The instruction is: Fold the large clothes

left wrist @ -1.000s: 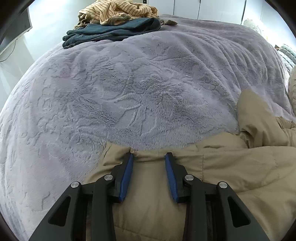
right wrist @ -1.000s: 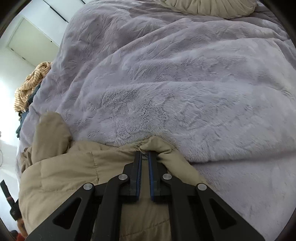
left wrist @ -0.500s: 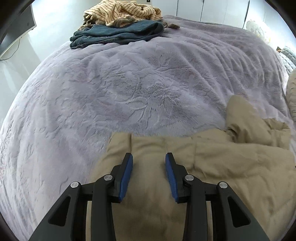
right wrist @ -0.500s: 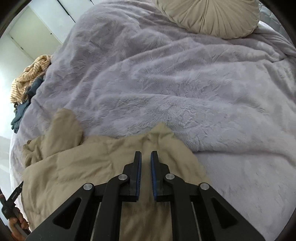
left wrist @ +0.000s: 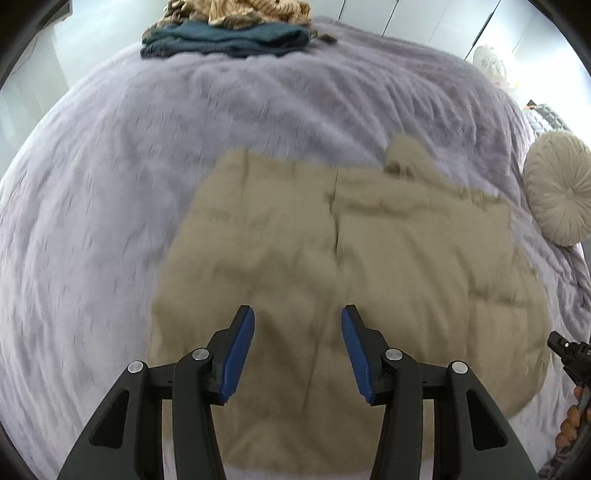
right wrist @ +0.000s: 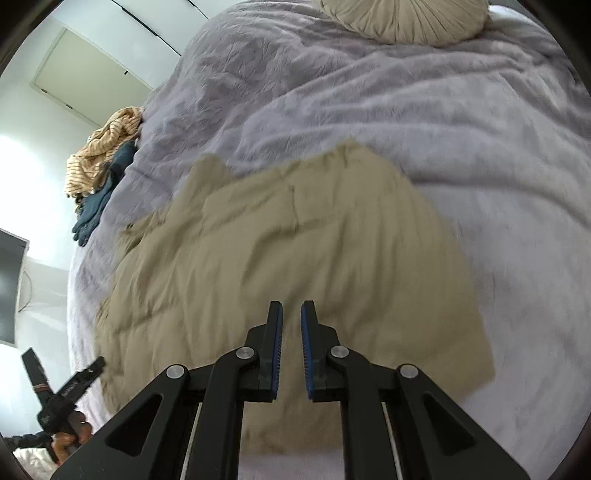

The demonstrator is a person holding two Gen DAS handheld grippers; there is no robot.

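Note:
A tan padded jacket (left wrist: 332, 240) lies flattened on the lilac plush bedspread (left wrist: 147, 166), with a sleeve end poking out at its far edge. My left gripper (left wrist: 297, 310) hangs above the jacket's near half; its jaws are opening and nothing is between them. In the right wrist view the same jacket (right wrist: 295, 240) spreads below my right gripper (right wrist: 291, 304), whose blue pads (right wrist: 279, 350) stand a narrow gap apart, holding nothing and clear of the cloth.
A pile with a teal garment (left wrist: 229, 38) under a striped one (left wrist: 240, 11) sits at the bed's far corner. A round pleated cushion (left wrist: 557, 192) lies near the bed's head. A person's hand (right wrist: 70, 439) holds the other gripper at the frame edge.
Both grippers have risen and drawn back from the jacket's far edge. The right one let go of that edge. The left jaws have spread wider.

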